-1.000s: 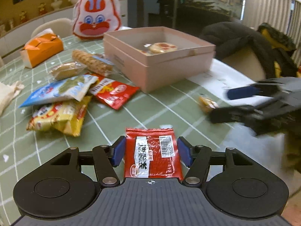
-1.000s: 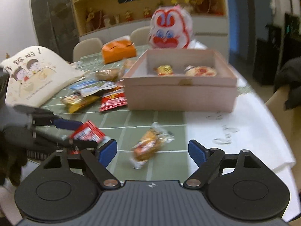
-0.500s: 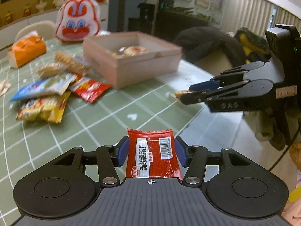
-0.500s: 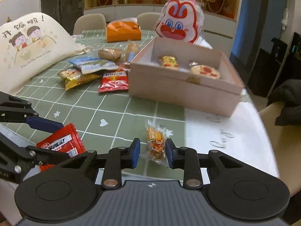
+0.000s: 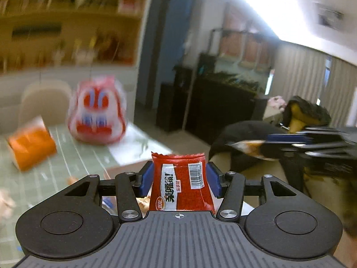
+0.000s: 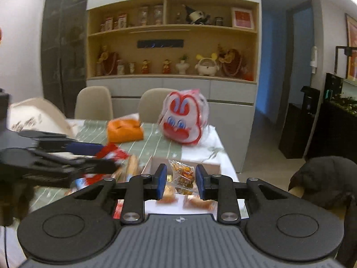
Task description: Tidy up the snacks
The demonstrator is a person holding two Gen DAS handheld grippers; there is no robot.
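- Left wrist view, bottom centre: the left claw (image 5: 179, 179) is clenched on a red snack packet (image 5: 181, 184), held above the desk (image 5: 67, 167).
- Right wrist view, bottom centre: the right claw (image 6: 181, 182) grips a small clear-wrapped snack (image 6: 183, 177), in front of the pink box (image 6: 214, 164); an orange packet (image 6: 125, 130) lies at centre left.

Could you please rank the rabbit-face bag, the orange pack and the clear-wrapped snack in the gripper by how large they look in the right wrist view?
1. Rabbit-face bag
2. Orange pack
3. Clear-wrapped snack, smallest-looking despite being nearest the camera.
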